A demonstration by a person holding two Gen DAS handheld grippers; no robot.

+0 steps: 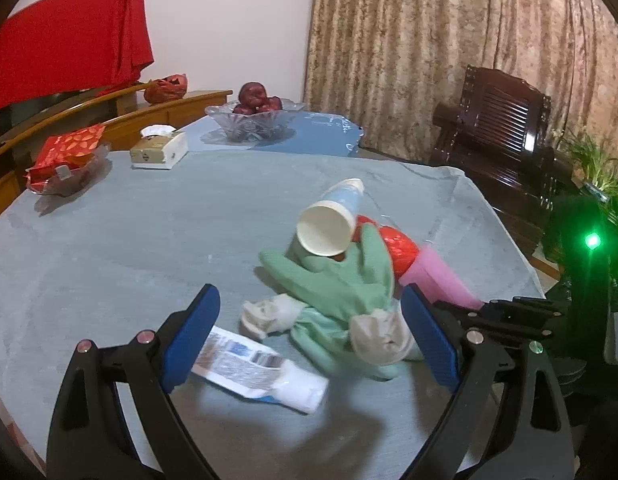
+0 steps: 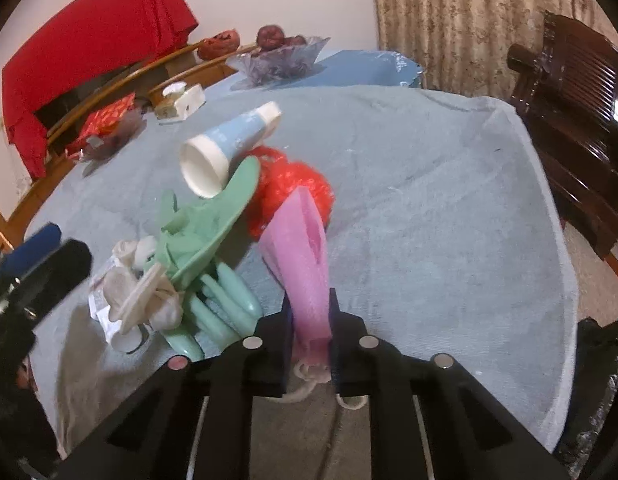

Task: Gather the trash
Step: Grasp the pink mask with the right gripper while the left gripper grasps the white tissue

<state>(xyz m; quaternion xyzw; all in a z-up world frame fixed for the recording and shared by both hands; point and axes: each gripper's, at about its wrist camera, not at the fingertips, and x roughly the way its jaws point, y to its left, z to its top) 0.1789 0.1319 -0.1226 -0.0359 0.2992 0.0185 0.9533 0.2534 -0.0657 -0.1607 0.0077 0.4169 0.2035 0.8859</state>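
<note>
A heap of trash lies on the blue cloth-covered table (image 1: 109,248). It holds a blue-and-white paper cup (image 1: 329,224) on its side, a green rubber glove (image 1: 341,276), a red mesh bag (image 1: 399,246), crumpled white tissue (image 1: 269,314) and a flat white wrapper (image 1: 257,368). My left gripper (image 1: 309,344) is open, its jaws on either side of the gloves and tissue. My right gripper (image 2: 311,336) is shut on a pink cloth bag (image 2: 305,248), which stretches up toward the red mesh bag (image 2: 293,188). The cup (image 2: 225,148) and glove (image 2: 205,224) also show in the right wrist view.
At the table's far side stand a glass bowl of red fruit (image 1: 255,114), a tissue box (image 1: 159,150) and a dish with a red packet (image 1: 67,160). A dark wooden chair (image 1: 505,140) stands at the right. A curtain hangs behind.
</note>
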